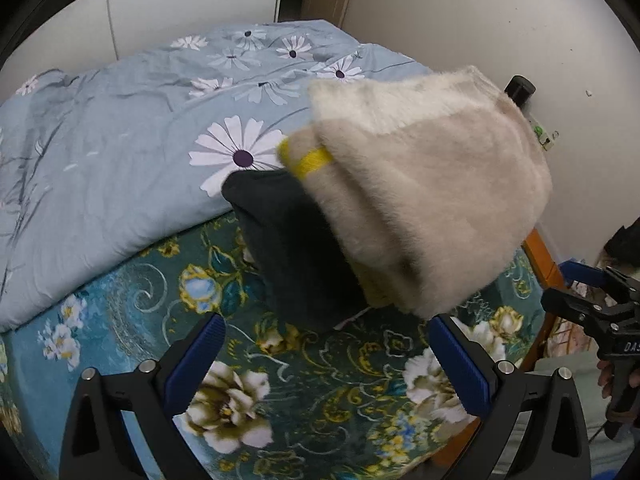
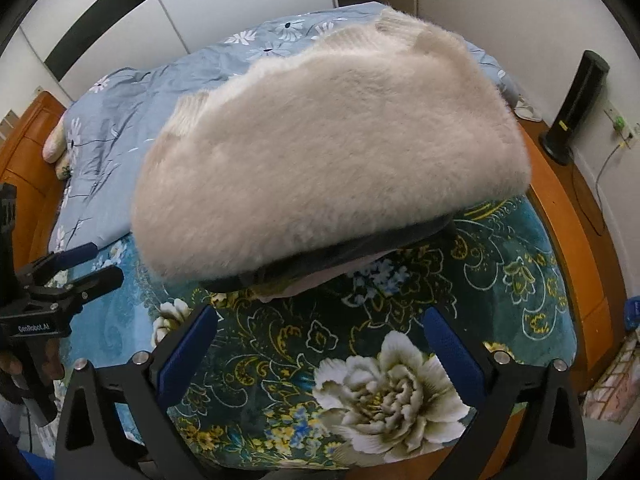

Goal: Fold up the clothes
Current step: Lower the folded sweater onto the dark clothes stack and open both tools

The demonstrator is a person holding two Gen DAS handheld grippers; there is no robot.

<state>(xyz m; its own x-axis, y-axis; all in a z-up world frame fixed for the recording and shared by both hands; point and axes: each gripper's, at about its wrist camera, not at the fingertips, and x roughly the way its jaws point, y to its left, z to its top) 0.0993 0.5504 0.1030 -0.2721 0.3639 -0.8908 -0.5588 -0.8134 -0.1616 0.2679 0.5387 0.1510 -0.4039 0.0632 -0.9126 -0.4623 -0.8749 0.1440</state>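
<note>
Both tongs hang over the near end of the teal flowered blanket (image 2: pixel 500 280), nothing between the fingers. The left gripper (image 1: pixel 326 350) has its jaws spread wide and empty; the right gripper (image 2: pixel 320 340) is the same, wide apart, gripping nothing. Each one shows in the other's view, off to the side of the blanket: the right gripper at the right edge of the left view, the left gripper at the left edge of the right view.

Just beyond the fingertips, the pile of clothes sits on the blanket. On top is a cream fluffy sweater (image 2: pixel 328 152), folded into a thick bundle, fuzzy nap, slightly blurred. Under it lies a dark garment (image 1: pixel 296 248), sticking out toward the left side of the pile. The sweater blocks most of what lies beneath.

The left view alone shows a yellow band (image 1: pixel 310 162) poking out between the sweater and the dark garment. The right view alone shows a pale pink layer (image 2: pixel 320 280) under the dark garment's edge, a black tower device (image 2: pixel 576 108) past the blanket's right side near the wall, and a wooden bed frame (image 2: pixel 572 216).

Beyond the pile, a light blue daisy-print duvet (image 1: pixel 120 152) lies bunched across the bed. Behind that is a white wall (image 1: pixel 480 20).
</note>
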